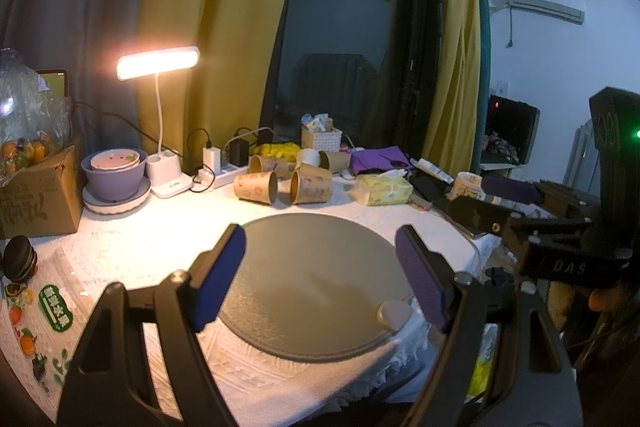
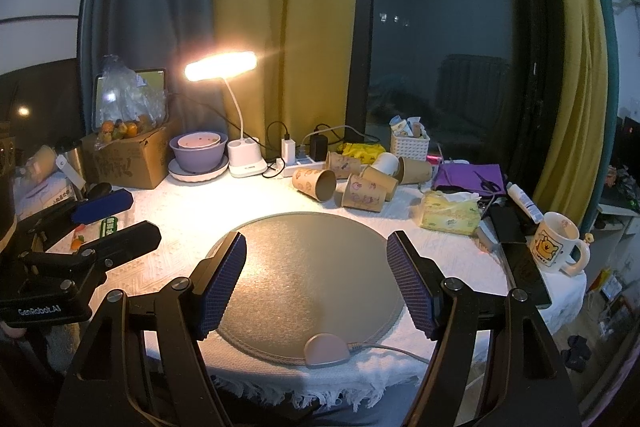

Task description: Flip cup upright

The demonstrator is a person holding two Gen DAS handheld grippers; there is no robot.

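Note:
Several brown paper cups lie on their sides at the back of the table: one [image 1: 256,187] [image 2: 314,183] with its mouth toward me, another [image 1: 311,183] [image 2: 364,195] beside it, more behind. My left gripper [image 1: 320,267] is open and empty above the round grey mat [image 1: 312,291]. My right gripper [image 2: 316,275] is open and empty above the same mat [image 2: 312,279]. The left gripper also shows at the left of the right wrist view [image 2: 116,219]. Both grippers are well short of the cups.
A lit desk lamp [image 2: 220,65], purple bowls [image 2: 198,151], a cardboard box [image 2: 128,159], a power strip [image 2: 300,163], a white basket [image 2: 410,143], a tissue pack [image 2: 450,213], purple cloth [image 2: 468,177], a cartoon mug [image 2: 554,241]. The table edge is just below the mat.

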